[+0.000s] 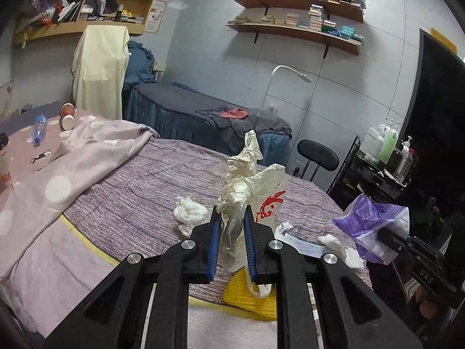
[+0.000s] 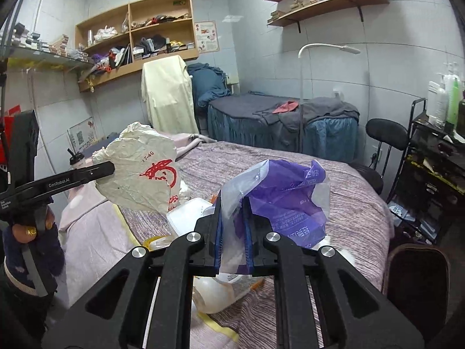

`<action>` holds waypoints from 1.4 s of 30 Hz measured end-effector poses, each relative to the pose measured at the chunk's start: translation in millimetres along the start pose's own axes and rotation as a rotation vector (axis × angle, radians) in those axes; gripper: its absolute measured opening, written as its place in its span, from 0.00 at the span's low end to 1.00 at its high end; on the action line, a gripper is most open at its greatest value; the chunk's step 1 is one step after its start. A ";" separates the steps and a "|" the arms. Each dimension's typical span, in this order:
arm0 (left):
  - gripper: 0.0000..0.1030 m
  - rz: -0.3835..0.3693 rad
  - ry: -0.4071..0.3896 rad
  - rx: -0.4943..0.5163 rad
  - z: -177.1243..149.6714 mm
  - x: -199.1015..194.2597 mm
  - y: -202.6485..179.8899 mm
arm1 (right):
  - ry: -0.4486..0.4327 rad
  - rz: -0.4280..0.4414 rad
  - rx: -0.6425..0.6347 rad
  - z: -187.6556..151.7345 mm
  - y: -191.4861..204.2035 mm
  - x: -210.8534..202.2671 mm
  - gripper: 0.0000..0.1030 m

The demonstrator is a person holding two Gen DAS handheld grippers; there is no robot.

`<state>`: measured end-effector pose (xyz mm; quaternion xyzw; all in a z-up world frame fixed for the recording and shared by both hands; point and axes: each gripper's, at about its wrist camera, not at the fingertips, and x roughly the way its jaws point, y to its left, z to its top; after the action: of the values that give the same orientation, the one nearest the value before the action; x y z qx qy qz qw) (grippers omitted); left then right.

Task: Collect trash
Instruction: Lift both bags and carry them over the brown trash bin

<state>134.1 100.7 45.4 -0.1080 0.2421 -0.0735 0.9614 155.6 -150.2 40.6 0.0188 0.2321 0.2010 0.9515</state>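
Above the bed [image 1: 145,174], the left gripper [image 1: 231,218] pinches a white bag [image 1: 261,192]; the right gripper [image 2: 234,212] pinches a purple bag [image 2: 287,200].

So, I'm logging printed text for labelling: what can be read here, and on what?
"GenRobot.AI": arm of the left tongs.
"DAS": body of the right tongs.
"17-40": white bag, above red characters I cannot read.
Purple bag: white print, seen reversed, unreadable.
Wall poster, boxes on the wall shelves: too small.
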 end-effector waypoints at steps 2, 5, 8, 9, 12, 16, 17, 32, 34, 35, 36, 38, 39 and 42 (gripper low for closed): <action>0.15 -0.023 -0.013 0.005 3.6 -3.7 -9.8 | -0.022 -0.019 0.012 0.9 -9.1 -13.4 0.13; 0.15 -0.045 -0.047 0.017 9.4 -10.9 -26.1 | -0.047 -0.050 0.041 1.9 -25.9 -31.4 0.13; 0.15 -0.090 -0.067 0.030 15.6 -14.5 -44.0 | -0.063 -0.092 0.066 -0.4 -43.2 -47.2 0.13; 0.15 -0.108 -0.066 0.034 15.9 -13.8 -49.4 | -0.067 -0.111 0.074 -2.3 -49.8 -52.6 0.13; 0.15 -0.156 -0.056 0.056 13.4 -7.2 -72.8 | -0.072 -0.162 0.098 -8.4 -69.7 -67.0 0.13; 0.15 -0.229 -0.004 0.078 0.0 8.0 -103.5 | -0.065 -0.234 0.151 -19.7 -103.8 -85.3 0.13; 0.15 -0.246 0.011 0.085 -4.1 12.4 -111.5 | -0.060 -0.252 0.167 -23.7 -112.9 -89.4 0.13; 0.15 -0.395 0.197 0.220 -64.9 62.7 -215.4 | 0.107 -0.370 0.440 -114.0 -224.6 -81.4 0.13; 0.15 -0.404 0.217 0.235 -72.7 67.8 -224.7 | 0.131 -0.365 0.473 -126.1 -233.4 -75.5 0.13; 0.15 -0.407 0.226 0.243 -76.1 70.5 -229.6 | 0.145 -0.367 0.486 -130.5 -238.0 -71.7 0.13; 0.15 -0.409 0.233 0.251 -78.8 72.5 -233.2 | 0.157 -0.377 0.499 -136.1 -242.6 -68.6 0.13; 0.15 -0.413 0.247 0.268 -85.4 76.5 -241.1 | 0.176 -0.385 0.524 -145.5 -248.2 -63.6 0.18; 0.15 -0.415 0.255 0.277 -89.0 78.5 -244.2 | 0.185 -0.388 0.539 -150.4 -251.1 -61.3 0.24; 0.15 -0.418 0.275 0.298 -97.0 83.3 -252.7 | 0.196 -0.401 0.575 -162.1 -255.8 -59.1 0.47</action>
<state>137.6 -176.2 -13.9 -0.0024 0.3294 -0.3186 0.8888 130.4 -417.6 -111.3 0.2205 0.3682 -0.0624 0.9011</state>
